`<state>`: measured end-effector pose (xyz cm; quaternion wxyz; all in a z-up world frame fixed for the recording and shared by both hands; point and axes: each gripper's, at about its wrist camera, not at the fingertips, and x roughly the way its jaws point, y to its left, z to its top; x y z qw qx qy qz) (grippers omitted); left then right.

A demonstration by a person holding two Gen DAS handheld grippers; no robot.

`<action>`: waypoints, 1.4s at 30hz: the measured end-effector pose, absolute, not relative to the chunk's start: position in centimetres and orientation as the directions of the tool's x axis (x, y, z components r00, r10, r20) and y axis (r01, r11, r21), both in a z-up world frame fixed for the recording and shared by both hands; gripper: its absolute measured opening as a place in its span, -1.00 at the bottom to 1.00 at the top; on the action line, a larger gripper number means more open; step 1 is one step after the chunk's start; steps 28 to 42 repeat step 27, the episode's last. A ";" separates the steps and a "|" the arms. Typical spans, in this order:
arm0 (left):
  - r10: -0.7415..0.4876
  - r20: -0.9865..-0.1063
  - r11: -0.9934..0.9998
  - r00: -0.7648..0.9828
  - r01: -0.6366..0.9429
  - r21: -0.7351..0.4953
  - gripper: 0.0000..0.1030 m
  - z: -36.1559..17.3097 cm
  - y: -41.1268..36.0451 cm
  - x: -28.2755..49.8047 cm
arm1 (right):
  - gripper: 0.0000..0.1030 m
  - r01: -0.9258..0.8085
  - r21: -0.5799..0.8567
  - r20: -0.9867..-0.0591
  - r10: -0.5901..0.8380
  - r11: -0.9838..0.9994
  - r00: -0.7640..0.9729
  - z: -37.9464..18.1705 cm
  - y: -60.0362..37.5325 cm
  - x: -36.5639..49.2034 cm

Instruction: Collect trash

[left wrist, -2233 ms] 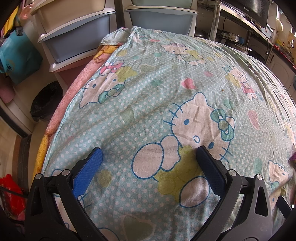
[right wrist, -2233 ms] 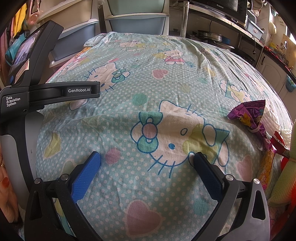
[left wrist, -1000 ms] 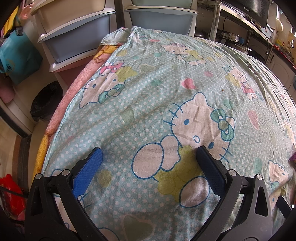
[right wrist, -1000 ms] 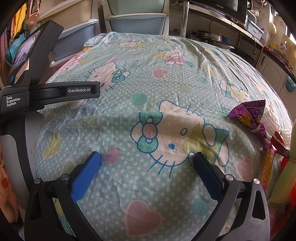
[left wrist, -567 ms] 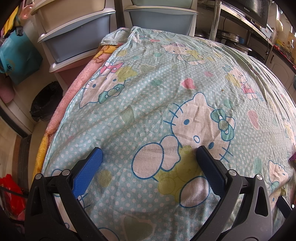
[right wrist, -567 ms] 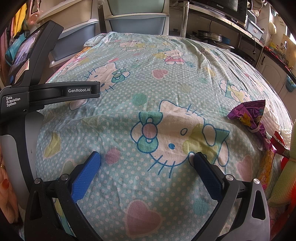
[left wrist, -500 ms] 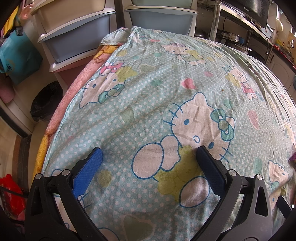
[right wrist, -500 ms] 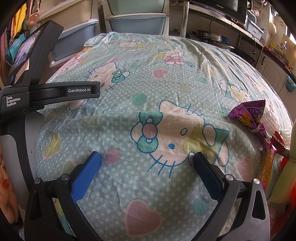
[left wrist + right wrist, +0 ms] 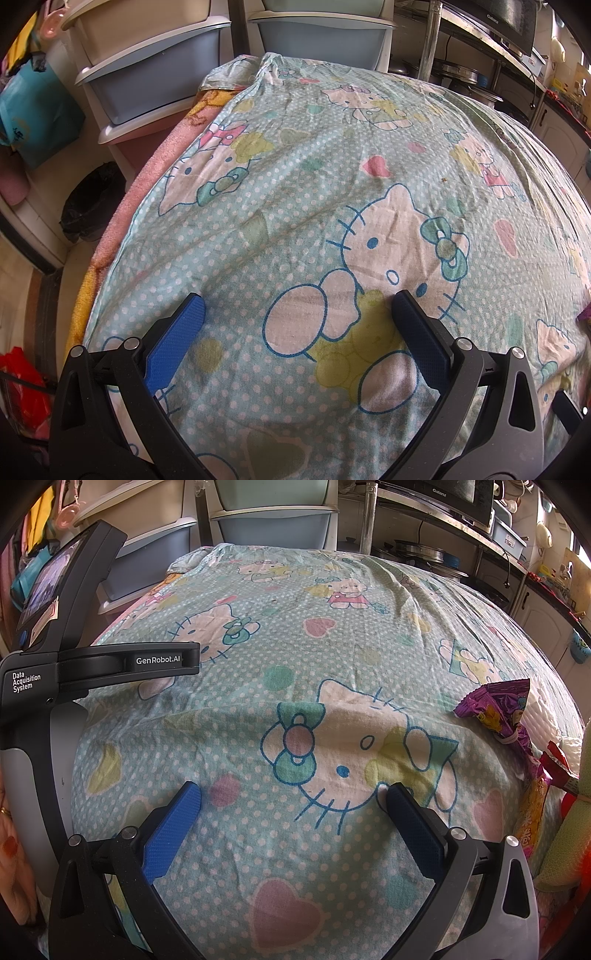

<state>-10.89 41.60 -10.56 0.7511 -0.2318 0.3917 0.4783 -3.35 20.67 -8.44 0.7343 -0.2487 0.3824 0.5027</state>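
Looking ahead and to the right of my right tool [image 9: 290, 794], I see the purple wrapper [image 9: 496, 710] on the bed [image 9: 332, 646], long axis slanting toward me; both tools gape empty, the left tool [image 9: 297, 306] farther off.

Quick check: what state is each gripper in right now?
Left gripper: open, holding nothing, over the bedsheet.
Right gripper: open, holding nothing; purple wrapper lies off to its right.
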 end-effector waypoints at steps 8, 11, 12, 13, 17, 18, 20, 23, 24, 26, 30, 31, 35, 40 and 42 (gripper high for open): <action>0.537 -0.810 0.435 0.236 -0.900 0.027 0.81 -10.6 41.6 -10.9 | 0.90 -0.928 0.019 -0.812 0.548 0.371 0.202 -8.5 20.7 -3.3; 0.537 -0.810 0.435 0.235 -0.900 0.027 0.81 -10.5 41.6 -10.9 | 0.90 -0.928 0.018 -0.812 0.548 0.371 0.203 -8.4 20.7 -3.3; 0.536 -0.810 0.435 0.236 -0.900 0.026 0.82 -10.5 41.6 -10.9 | 0.90 -0.928 0.019 -0.812 0.548 0.371 0.202 -8.5 20.7 -3.3; 0.537 -0.810 0.434 0.236 -0.901 0.025 0.82 -10.5 41.6 -10.9 | 0.90 -0.928 0.019 -0.812 0.548 0.371 0.202 -8.5 20.7 -3.3; 0.536 -0.811 0.434 0.236 -0.900 0.025 0.82 -10.5 41.7 -10.9 | 0.90 -0.929 0.019 -0.812 0.548 0.371 0.203 -8.5 20.7 -3.4; 0.537 -0.809 0.434 0.237 -0.900 0.024 0.82 -10.5 41.6 -10.9 | 0.90 -0.929 0.019 -0.812 0.548 0.371 0.202 -8.4 20.7 -3.4; 0.538 -0.810 0.434 0.234 -0.901 0.028 0.82 -10.6 41.6 -10.8 | 0.90 -0.929 0.018 -0.812 0.548 0.371 0.203 -8.5 20.7 -3.4; 0.539 -0.810 0.434 0.231 -0.901 0.031 0.82 -10.6 41.5 -11.0 | 0.90 -0.928 0.019 -0.812 0.548 0.371 0.202 -8.4 20.7 -3.4; 0.538 -0.810 0.434 0.235 -0.901 0.027 0.82 -10.5 41.5 -11.1 | 0.90 -0.928 0.019 -0.812 0.548 0.371 0.203 -8.4 20.6 -3.4; 0.538 -0.810 0.434 0.234 -0.901 0.028 0.82 -10.5 41.5 -10.9 | 0.90 -0.928 0.019 -0.812 0.548 0.371 0.202 -8.4 20.7 -3.3; 0.538 -0.810 0.434 0.233 -0.901 0.029 0.82 -10.4 41.4 -10.9 | 0.90 -0.928 0.019 -0.812 0.548 0.371 0.202 -8.5 20.7 -3.3; 0.538 -0.810 0.434 0.233 -0.901 0.029 0.82 -10.4 41.4 -10.9 | 0.90 -0.928 0.019 -0.812 0.548 0.371 0.202 -8.5 20.7 -3.3; 0.538 -0.810 0.434 0.233 -0.901 0.029 0.82 -10.4 41.4 -10.9 | 0.90 -0.928 0.019 -0.812 0.548 0.371 0.202 -8.5 20.7 -3.3; 0.538 -0.810 0.434 0.233 -0.901 0.029 0.82 -10.4 41.4 -10.9 | 0.90 -0.928 0.019 -0.812 0.548 0.371 0.202 -8.5 20.7 -3.3; 0.538 -0.810 0.434 0.233 -0.901 0.029 0.82 -10.4 41.4 -10.9 | 0.90 -0.928 0.019 -0.812 0.548 0.371 0.202 -8.5 20.7 -3.3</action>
